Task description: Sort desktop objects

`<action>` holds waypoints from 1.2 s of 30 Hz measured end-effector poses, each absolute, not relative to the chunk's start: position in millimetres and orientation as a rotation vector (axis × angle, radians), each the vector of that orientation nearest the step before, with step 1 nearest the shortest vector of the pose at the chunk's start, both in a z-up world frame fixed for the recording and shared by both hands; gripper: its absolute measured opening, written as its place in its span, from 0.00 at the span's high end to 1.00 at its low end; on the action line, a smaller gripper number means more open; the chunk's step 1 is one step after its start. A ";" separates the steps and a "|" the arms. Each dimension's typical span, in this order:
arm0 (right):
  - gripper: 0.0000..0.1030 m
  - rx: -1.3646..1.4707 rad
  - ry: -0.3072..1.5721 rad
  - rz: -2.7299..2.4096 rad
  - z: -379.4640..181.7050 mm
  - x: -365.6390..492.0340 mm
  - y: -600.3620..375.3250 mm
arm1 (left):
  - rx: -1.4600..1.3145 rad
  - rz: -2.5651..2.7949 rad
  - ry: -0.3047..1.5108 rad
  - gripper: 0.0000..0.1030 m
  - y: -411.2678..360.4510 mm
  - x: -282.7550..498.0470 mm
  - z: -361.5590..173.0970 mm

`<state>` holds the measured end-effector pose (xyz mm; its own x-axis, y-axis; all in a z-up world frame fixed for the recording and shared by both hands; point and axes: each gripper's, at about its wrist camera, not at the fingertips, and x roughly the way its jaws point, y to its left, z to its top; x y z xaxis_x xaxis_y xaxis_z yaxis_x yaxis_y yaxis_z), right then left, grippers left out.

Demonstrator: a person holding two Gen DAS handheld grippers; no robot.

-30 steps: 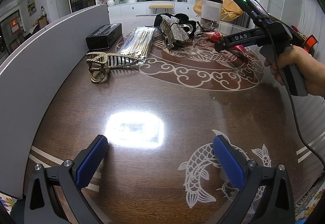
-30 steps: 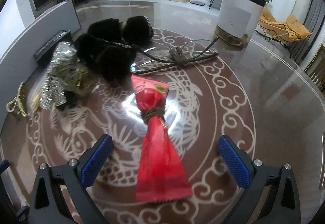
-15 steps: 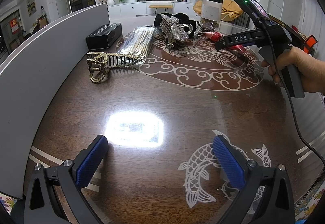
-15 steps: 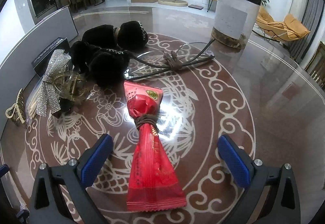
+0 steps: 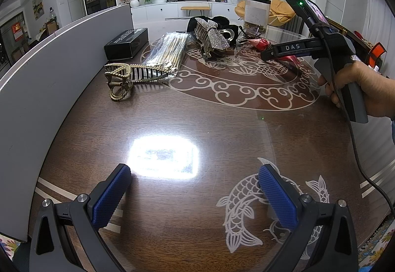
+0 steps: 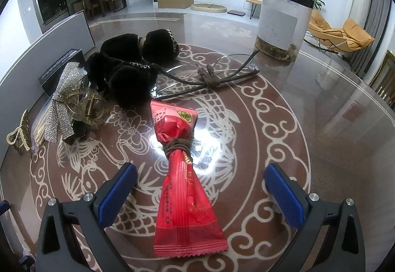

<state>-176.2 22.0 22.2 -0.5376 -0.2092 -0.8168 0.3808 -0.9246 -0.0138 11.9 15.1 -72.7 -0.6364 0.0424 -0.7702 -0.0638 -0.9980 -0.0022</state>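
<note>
A red snack packet [image 6: 184,185] tied with a brown band lies on the table, its near end between my right gripper's [image 6: 201,189] open jaws. My left gripper [image 5: 193,188] is open and empty over bare dark wood. Behind the packet lie glasses [image 6: 209,77] wound with a brown tie, black fuzzy hair pieces [image 6: 128,67], a rhinestone bow clip [image 6: 63,109] and a pearl claw clip [image 5: 123,77]. A bag of sticks [image 5: 170,52] lies next to the claw clip. The right gripper's body [image 5: 321,47] shows in the left wrist view over the red packet [image 5: 261,43].
A grey partition [image 5: 49,59] runs along the table's left side. A black box [image 5: 127,43] sits against it. A tall white cylinder [image 6: 284,22] stands at the back of the glass-topped table [image 6: 321,124].
My right gripper has drawn nearer and lower over the red packet, which now reaches between the jaws. The left gripper has not moved.
</note>
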 end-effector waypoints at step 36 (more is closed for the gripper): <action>0.00 1.276 0.270 -2.482 21.7 -176.0 21.8 | -1.408 2.864 -0.376 0.00 -27.6 -19.1 -63.2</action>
<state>-176.0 21.8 21.7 -0.5407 -0.2083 -0.8150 0.3785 -0.9255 -0.0145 -19.1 -27.6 -63.2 -0.6140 0.0381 -0.7884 0.1667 -0.9700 -0.1767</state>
